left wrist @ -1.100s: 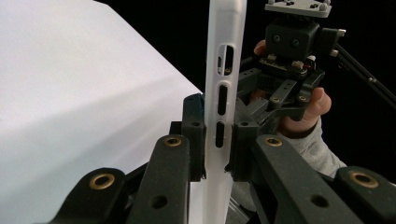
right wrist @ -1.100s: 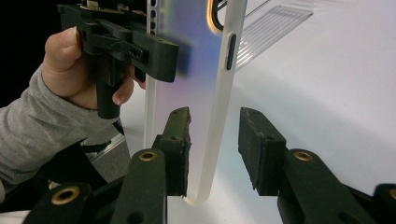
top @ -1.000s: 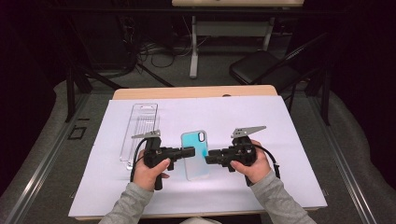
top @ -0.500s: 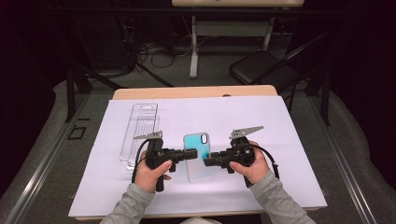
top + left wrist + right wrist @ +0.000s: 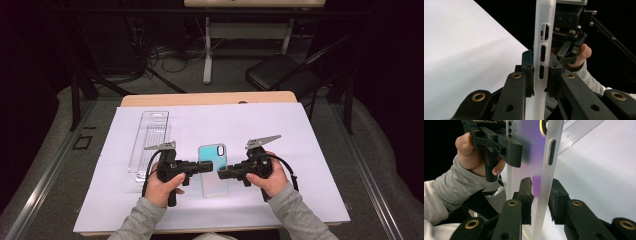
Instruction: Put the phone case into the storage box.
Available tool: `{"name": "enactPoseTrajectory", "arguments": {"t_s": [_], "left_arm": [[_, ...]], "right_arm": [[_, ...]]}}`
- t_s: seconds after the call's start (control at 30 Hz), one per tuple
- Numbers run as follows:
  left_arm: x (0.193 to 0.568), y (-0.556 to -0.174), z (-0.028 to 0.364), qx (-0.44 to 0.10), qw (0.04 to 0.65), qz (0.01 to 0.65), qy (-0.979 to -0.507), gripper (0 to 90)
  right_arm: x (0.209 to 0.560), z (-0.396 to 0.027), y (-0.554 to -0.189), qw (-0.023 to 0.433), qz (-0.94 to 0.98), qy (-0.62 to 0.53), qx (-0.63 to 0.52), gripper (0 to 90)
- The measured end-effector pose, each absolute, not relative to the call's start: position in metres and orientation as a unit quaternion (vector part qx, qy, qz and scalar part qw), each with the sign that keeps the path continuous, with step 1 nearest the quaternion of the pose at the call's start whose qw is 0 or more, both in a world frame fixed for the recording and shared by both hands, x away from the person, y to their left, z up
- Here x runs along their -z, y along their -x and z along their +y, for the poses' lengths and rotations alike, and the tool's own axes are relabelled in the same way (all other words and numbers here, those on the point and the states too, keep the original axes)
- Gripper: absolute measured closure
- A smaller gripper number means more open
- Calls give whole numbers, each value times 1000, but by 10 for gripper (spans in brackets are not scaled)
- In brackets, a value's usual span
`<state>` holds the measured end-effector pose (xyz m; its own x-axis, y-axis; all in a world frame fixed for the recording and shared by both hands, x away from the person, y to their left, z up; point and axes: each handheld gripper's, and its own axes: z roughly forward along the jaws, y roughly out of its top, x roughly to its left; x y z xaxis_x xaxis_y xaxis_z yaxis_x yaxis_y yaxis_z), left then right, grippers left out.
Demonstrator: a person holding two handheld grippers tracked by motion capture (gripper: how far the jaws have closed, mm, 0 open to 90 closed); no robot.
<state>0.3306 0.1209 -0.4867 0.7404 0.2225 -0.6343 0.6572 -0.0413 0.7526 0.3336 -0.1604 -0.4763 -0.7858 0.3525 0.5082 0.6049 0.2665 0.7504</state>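
Note:
A translucent phone case [image 5: 214, 175] with a teal back sits at the middle of the white sheet [image 5: 305, 150], between both grippers. My left gripper [image 5: 202, 167] is shut on its left edge. In the left gripper view both pads press the case's side wall [image 5: 543, 50], with the gripper [image 5: 540, 77] clamped just below the button slots. My right gripper [image 5: 223, 174] straddles the right edge. In the right gripper view its jaws [image 5: 541, 195] stand either side of the case wall [image 5: 546, 182], with a thin gap at one pad.
A clear plastic package [image 5: 150, 142] lies to the left of the case on the sheet, close behind the left hand. The wooden table edge [image 5: 210, 98] runs along the back. A black chair [image 5: 280, 75] and cables sit on the floor beyond.
My right gripper has slid left until its jaws reach over the case's right edge. The left gripper has kept its hold and barely moved.

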Motion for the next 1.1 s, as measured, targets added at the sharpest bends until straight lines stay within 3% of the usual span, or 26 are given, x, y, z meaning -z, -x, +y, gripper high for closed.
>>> {"name": "enactPoseTrajectory", "arguments": {"t_s": [1.1], "left_arm": [[486, -330, 122, 175, 618, 313, -700, 811]], "right_arm": [[478, -164, -337, 158, -775, 303, 532, 810]]}}
